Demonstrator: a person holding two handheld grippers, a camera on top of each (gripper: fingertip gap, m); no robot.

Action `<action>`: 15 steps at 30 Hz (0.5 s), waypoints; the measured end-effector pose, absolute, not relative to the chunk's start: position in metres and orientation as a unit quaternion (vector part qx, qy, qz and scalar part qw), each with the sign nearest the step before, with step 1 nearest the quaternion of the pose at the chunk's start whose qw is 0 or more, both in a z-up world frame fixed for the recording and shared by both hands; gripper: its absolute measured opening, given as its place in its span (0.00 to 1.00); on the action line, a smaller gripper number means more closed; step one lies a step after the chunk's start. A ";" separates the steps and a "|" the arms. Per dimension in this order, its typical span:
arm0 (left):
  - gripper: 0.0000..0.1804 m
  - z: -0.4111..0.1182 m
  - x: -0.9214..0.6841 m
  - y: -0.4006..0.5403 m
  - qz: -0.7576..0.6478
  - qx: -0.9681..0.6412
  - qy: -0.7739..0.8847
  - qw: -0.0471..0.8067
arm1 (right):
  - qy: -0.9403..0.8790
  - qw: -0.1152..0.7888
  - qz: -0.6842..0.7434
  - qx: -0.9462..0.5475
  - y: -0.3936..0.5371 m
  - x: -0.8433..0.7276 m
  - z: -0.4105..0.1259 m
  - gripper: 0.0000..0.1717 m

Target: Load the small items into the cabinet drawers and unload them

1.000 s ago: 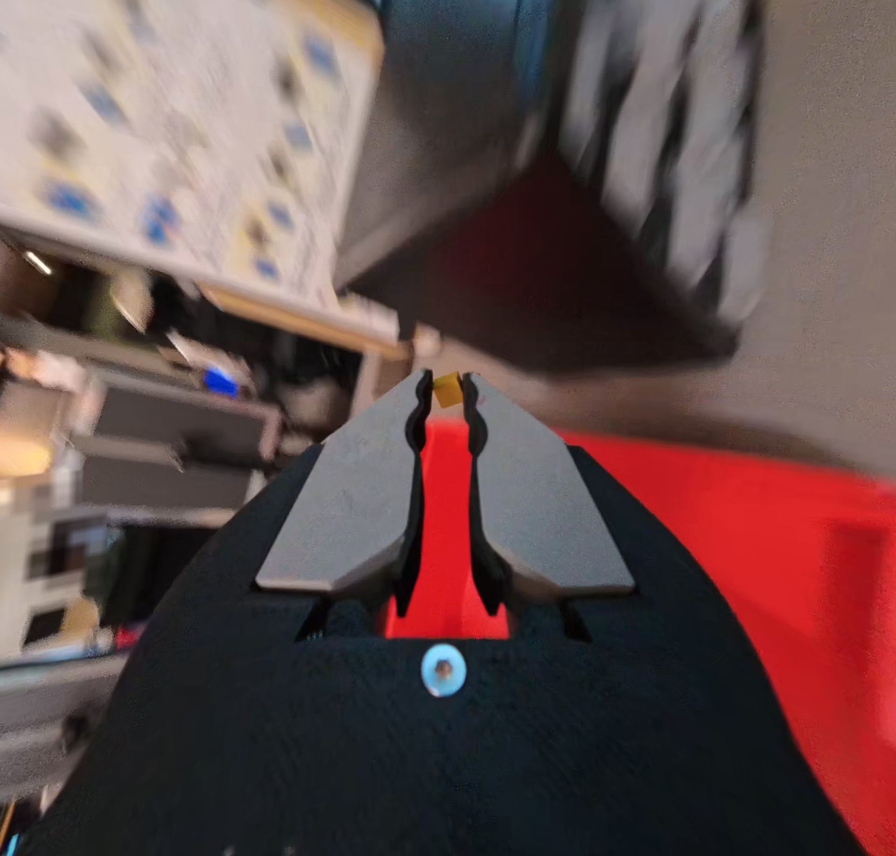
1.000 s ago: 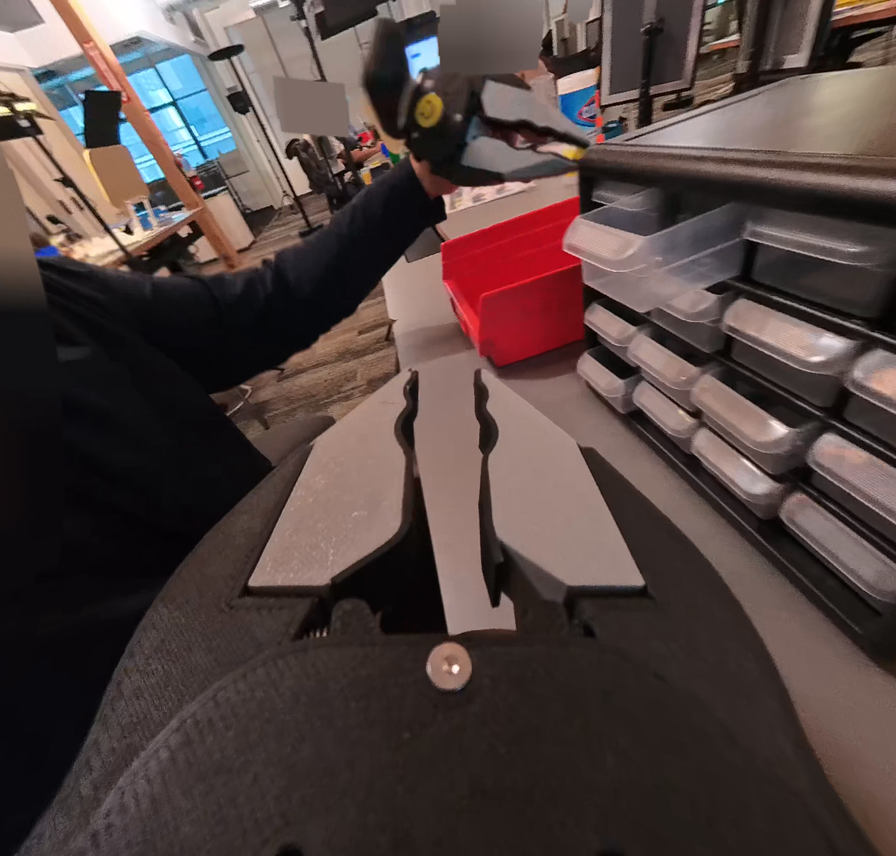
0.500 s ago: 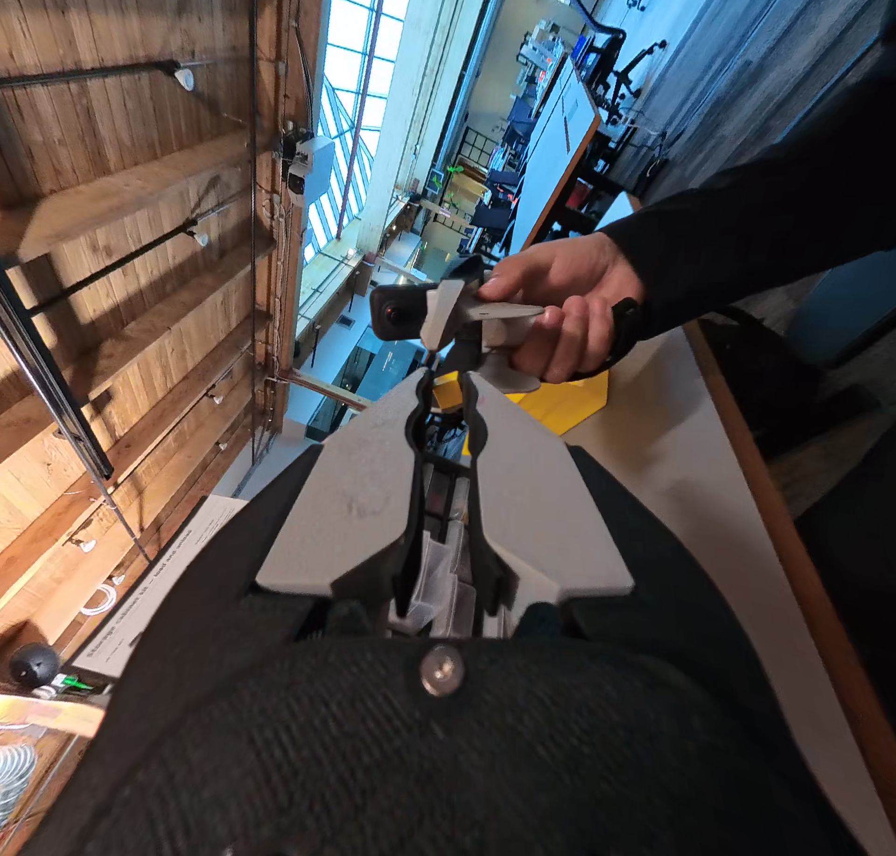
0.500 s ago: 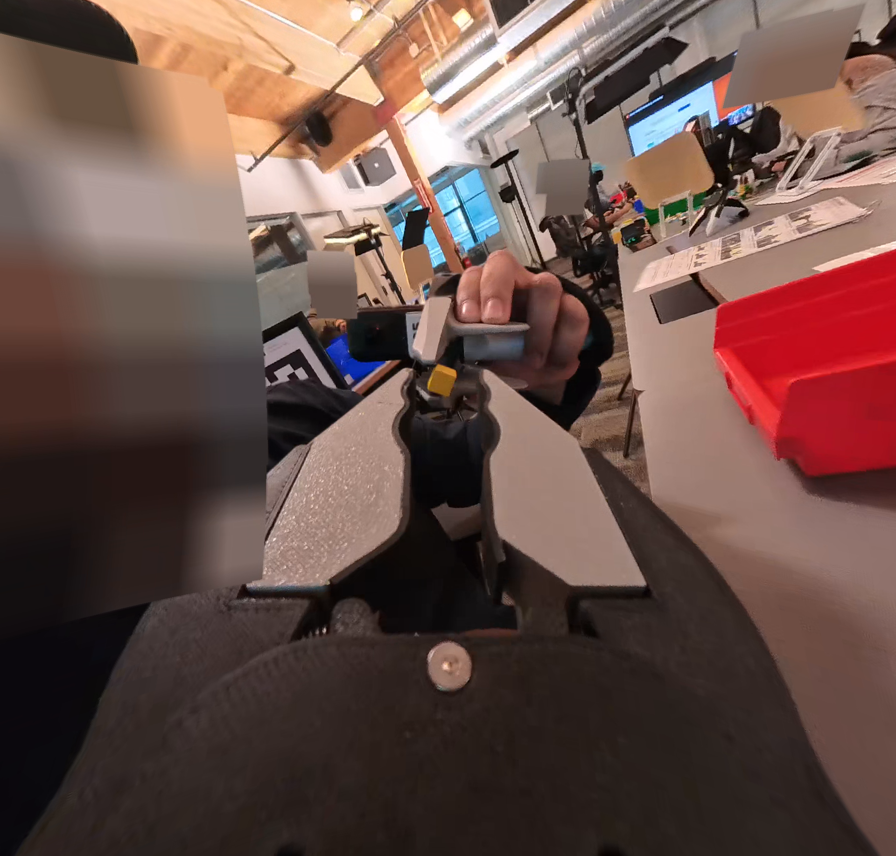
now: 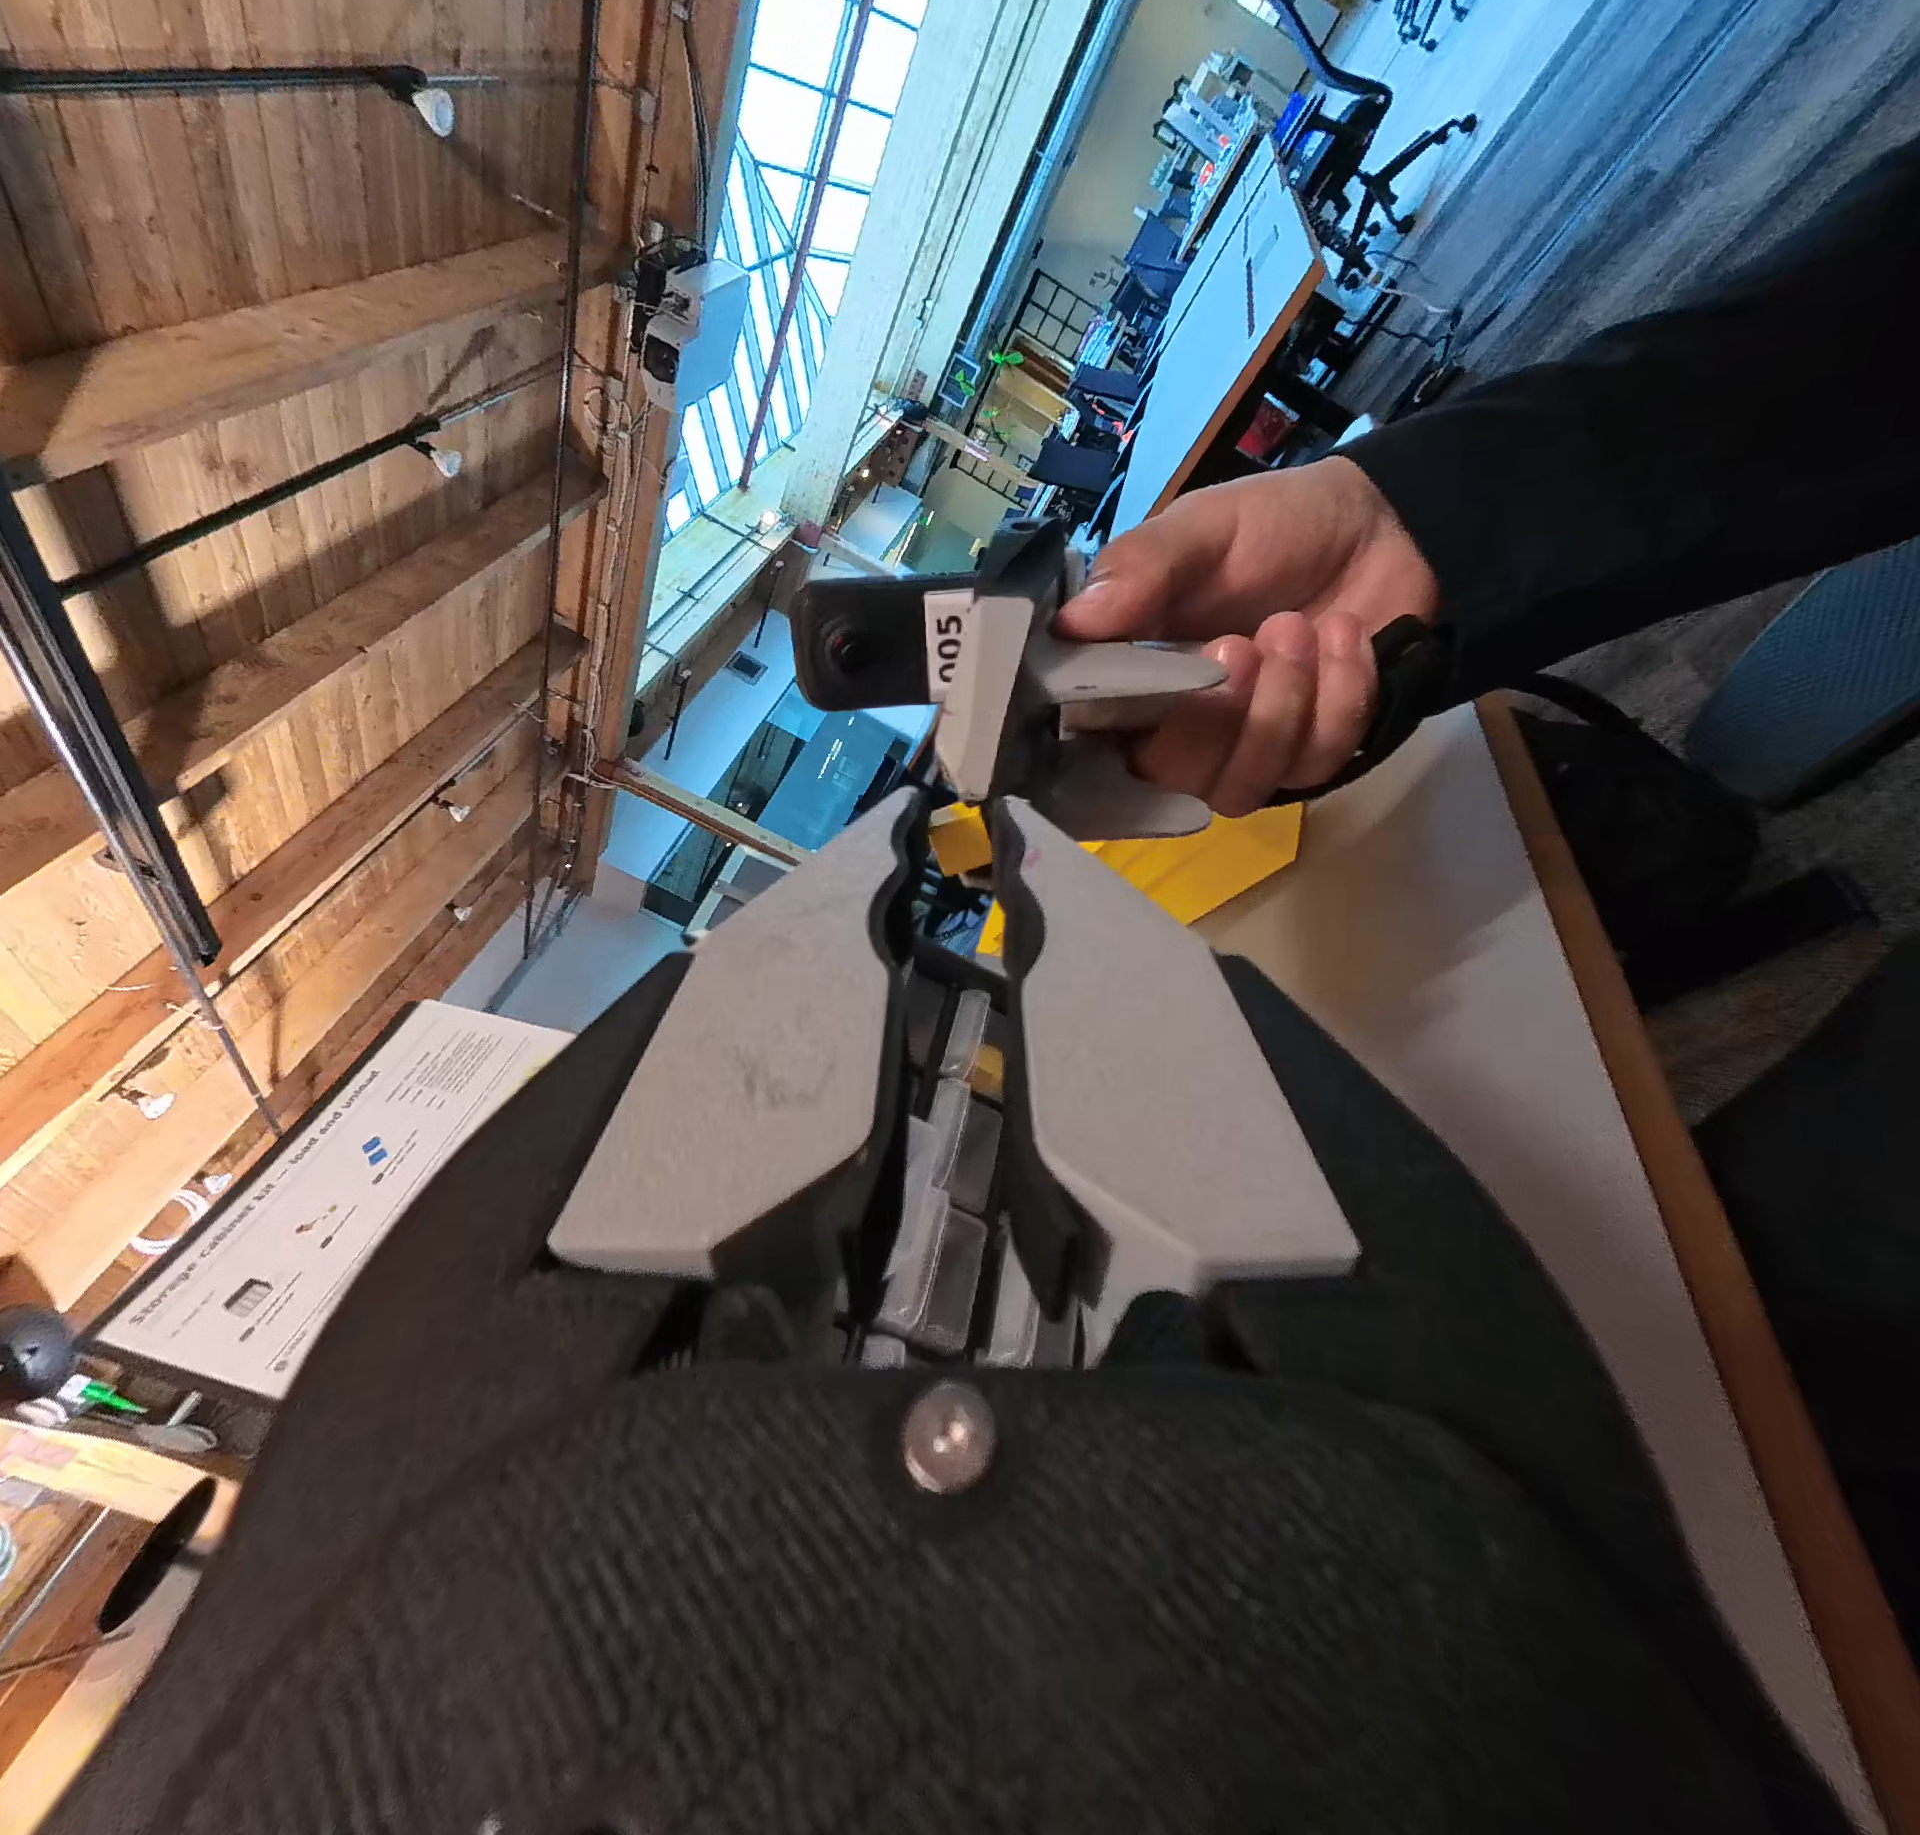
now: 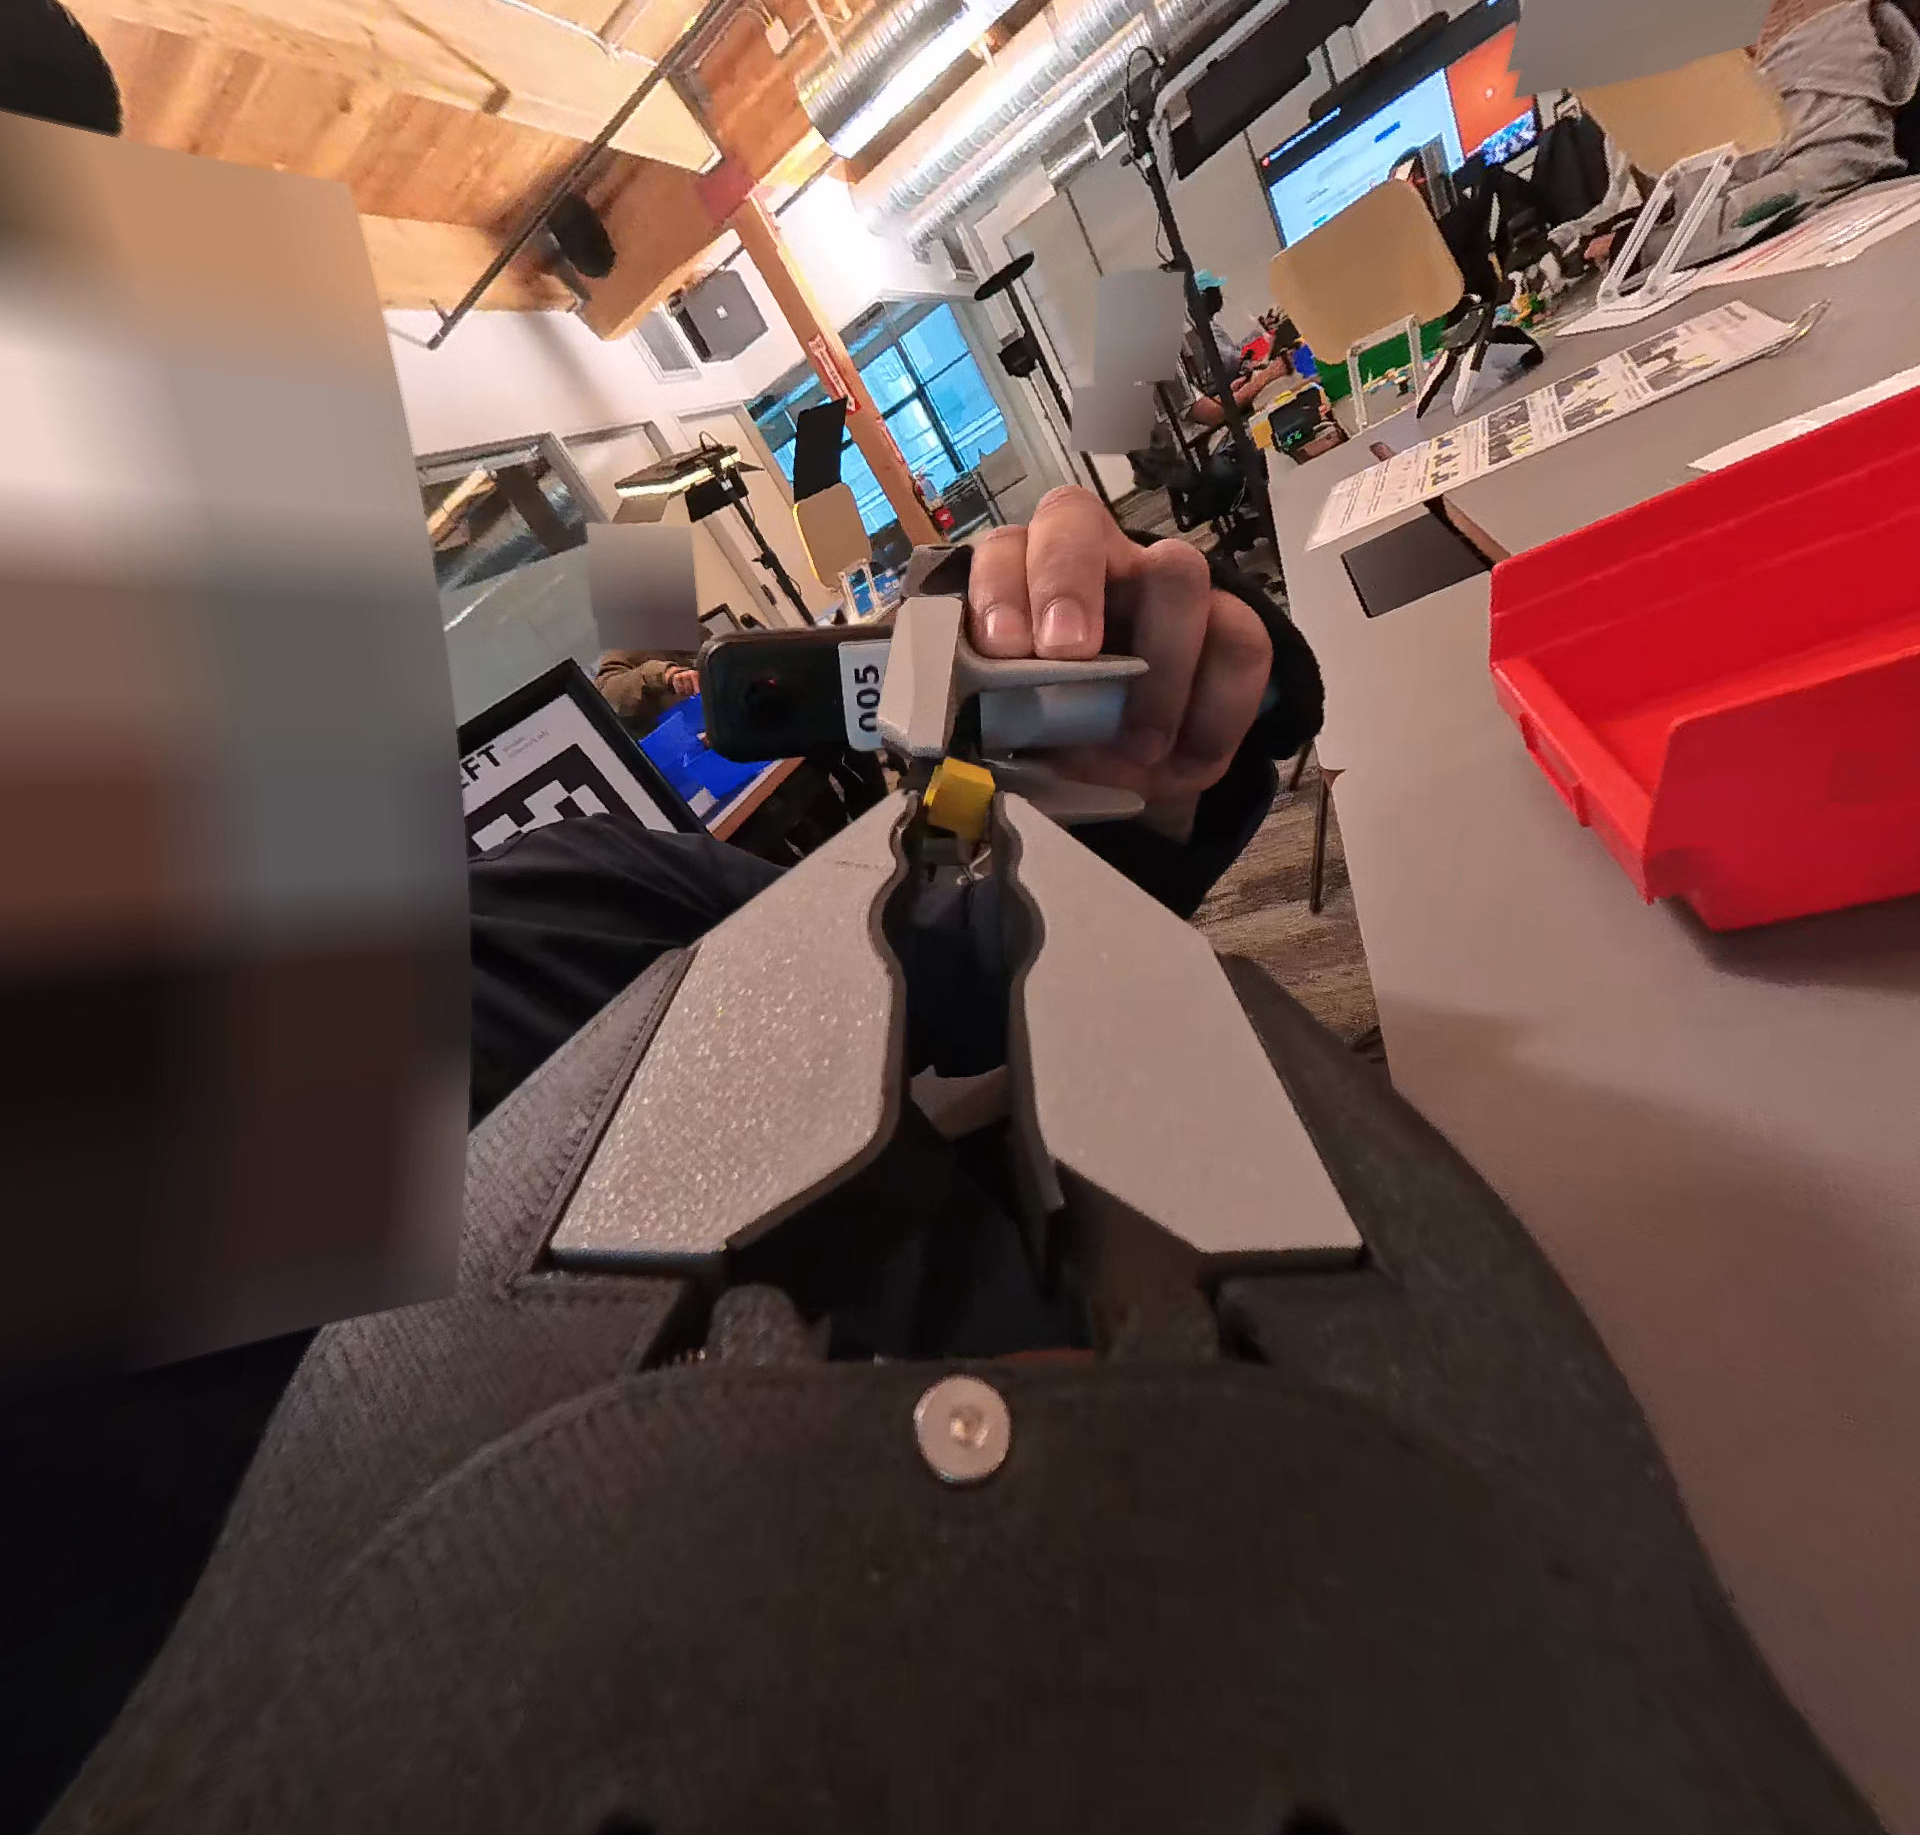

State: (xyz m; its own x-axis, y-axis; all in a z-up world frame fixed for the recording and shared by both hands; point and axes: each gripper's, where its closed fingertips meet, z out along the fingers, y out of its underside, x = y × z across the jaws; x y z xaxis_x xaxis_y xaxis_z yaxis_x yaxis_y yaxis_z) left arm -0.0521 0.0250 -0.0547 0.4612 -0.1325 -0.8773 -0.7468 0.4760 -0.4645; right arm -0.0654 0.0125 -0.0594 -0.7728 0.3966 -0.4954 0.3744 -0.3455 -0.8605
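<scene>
The two grippers meet tip to tip in the air. A small yellow block (image 5: 958, 843) sits between my left gripper's (image 5: 956, 829) fingertips, which press on it. In the right wrist view the same yellow block (image 6: 958, 798) is between my right gripper's (image 6: 954, 814) fingertips, and both pads touch it. Each view shows the other gripper end-on, turned a quarter turn, held by a hand (image 6: 1122, 642) in a dark sleeve. The cabinet's clear drawers (image 5: 951, 1214) show only through the gap between the left fingers.
A red bin (image 6: 1714, 684) stands on the grey table (image 6: 1558, 1058) to the right. A yellow bin (image 5: 1205, 860) lies on the table behind the grippers. A printed sheet (image 5: 312, 1224) lies at the left. A person sits close at the left of the right wrist view. Only a small space, under 4 cm, lies between the two pairs of fingers.
My left gripper swung away from the cabinet and red bin, carrying the yellow block, to face the right gripper. The right jaws, open before, have closed onto the block.
</scene>
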 end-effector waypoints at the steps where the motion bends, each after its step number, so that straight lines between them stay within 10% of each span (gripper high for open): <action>1: 0.05 -0.056 -0.054 0.026 0.218 -0.466 0.472 0.716 | -0.571 0.004 0.747 -0.340 0.013 -0.067 -0.061 0.05; 9: 0.07 -0.053 -0.067 0.028 0.209 -0.468 0.427 0.745 | -0.563 0.028 0.740 -0.367 0.022 -0.084 -0.062 0.04; 15: 0.13 -0.033 -0.093 0.027 0.173 -0.479 0.340 0.790 | -0.562 0.254 0.621 -0.483 0.113 -0.136 -0.052 0.04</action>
